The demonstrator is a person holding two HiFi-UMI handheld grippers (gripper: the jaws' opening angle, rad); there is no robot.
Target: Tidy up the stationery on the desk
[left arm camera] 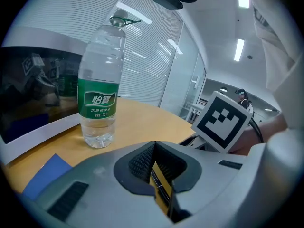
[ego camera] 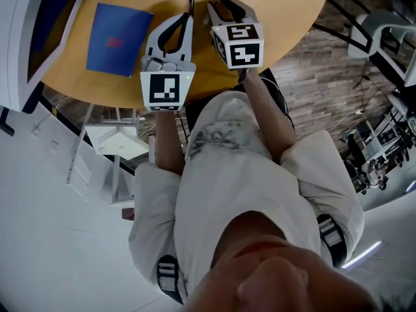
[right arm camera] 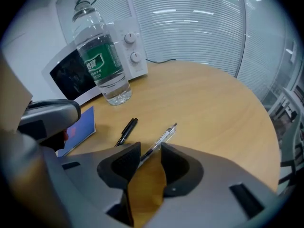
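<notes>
- Round wood-topped desk (ego camera: 286, 18) under both tools, grey-brown floorboards (ego camera: 312, 77) past its edge on the right-hand side.
- Right gripper (right arm camera: 150, 151): tilted steeply down at the desktop, jaws spread wide, clamped on nothing.
- Clear pen (right arm camera: 161, 139): flat on the wood, slanting away to the right, near end lying in the gap between those spread jaw tips, neither pad pressing on it.
- Left gripper (left arm camera: 154, 146): alongside and to the left of the right one, jaw tips meeting, nothing pinched between them, only a narrow slit of desk showing between the pads lower down.
- Black pen (right arm camera: 127, 130): just left of the clear pen, close to parallel with it but apart from it, near end hidden behind the right gripper's left jaw; in the head view, just beyond the left gripper's tips.
- Blue notebook (ego camera: 119, 39): flat on the desk and closed, off to the left of the left gripper, small red mark on the cover.
- Water bottle (right arm camera: 102, 61): farther ahead and to the left of both tools, upright, capped, green label round the middle.
- White microwave (right arm camera: 133, 46): right behind the bottle, dark door, two knobs on its panel.
- Slatted blinds (right arm camera: 199, 27): farthest back, beyond the desk's far edge.
</notes>
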